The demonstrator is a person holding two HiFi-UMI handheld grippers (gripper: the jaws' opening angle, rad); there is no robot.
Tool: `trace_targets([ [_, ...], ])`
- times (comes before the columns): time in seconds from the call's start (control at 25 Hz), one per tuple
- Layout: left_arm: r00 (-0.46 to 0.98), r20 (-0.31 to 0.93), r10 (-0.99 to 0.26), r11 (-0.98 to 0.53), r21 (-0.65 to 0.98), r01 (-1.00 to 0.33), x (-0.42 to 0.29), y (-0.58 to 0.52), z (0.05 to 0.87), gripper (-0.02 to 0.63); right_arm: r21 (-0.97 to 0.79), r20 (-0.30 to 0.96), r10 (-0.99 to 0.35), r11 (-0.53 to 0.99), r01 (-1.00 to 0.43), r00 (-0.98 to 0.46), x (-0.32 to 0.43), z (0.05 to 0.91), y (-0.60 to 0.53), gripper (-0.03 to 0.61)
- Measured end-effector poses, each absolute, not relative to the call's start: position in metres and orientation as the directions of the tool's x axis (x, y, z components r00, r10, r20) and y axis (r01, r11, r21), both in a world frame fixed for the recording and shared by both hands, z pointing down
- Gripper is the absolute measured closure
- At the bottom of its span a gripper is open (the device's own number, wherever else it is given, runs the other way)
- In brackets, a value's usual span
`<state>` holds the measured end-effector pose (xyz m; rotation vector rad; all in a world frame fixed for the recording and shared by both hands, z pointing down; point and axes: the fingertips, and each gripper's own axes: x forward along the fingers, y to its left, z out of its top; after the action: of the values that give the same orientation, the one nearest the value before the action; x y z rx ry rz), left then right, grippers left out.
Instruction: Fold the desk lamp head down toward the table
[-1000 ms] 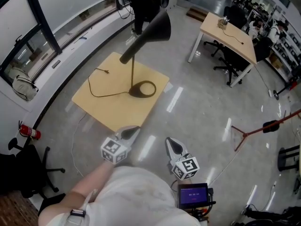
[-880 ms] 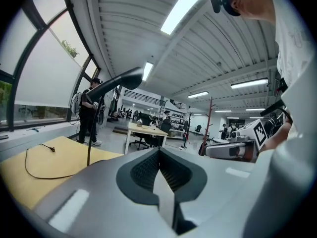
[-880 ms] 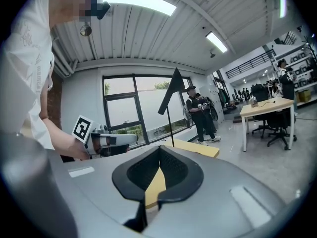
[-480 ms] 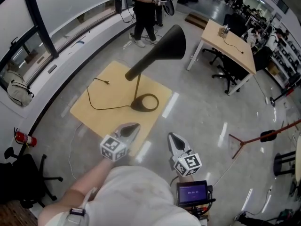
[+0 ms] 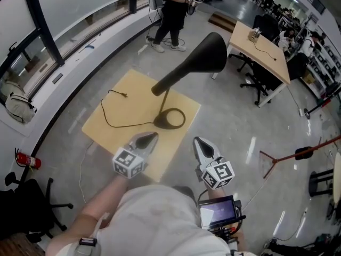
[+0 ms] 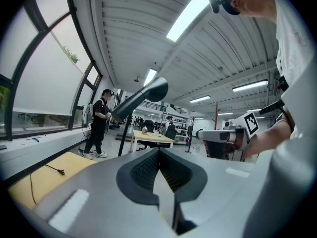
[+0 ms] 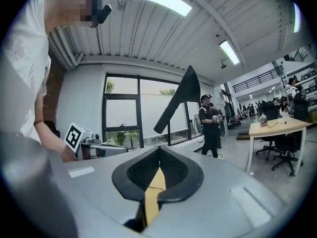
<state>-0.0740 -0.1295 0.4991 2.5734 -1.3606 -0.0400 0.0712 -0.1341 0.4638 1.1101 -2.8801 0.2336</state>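
A black desk lamp stands on a small wooden table (image 5: 114, 135). Its cone head (image 5: 205, 55) is tilted up and to the right on a thin stem above a ring base (image 5: 170, 118). A black cable (image 5: 109, 120) trails across the top. My left gripper (image 5: 149, 137) is shut and empty over the table's near edge, short of the base. My right gripper (image 5: 198, 141) is shut and empty beside the table's near right corner. The lamp head (image 6: 143, 94) shows beyond the left gripper (image 6: 159, 151), and the lamp head (image 7: 182, 97) beyond the right gripper (image 7: 159, 150).
A person (image 5: 176, 7) stands behind the table. A second desk (image 5: 261, 44) with office chairs is at the back right. A red stand (image 5: 298, 153) lies on the floor to the right. A fire extinguisher (image 5: 21, 159) and a backpack (image 5: 16, 108) sit at the left wall.
Both grippers have moved forward toward the table and lamp and risen a little. The lamp itself has not moved.
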Motion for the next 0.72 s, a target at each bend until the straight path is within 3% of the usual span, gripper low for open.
trace_targets([
  [0.72, 0.552, 0.058, -0.832, -0.532, 0.202, -0.822, -0.081, -0.14, 0.491, 0.612, -0.038, 0.088, -0.596, 0.798, -0.601, -0.798, 0.054, 0.423, -0.156, 0.566],
])
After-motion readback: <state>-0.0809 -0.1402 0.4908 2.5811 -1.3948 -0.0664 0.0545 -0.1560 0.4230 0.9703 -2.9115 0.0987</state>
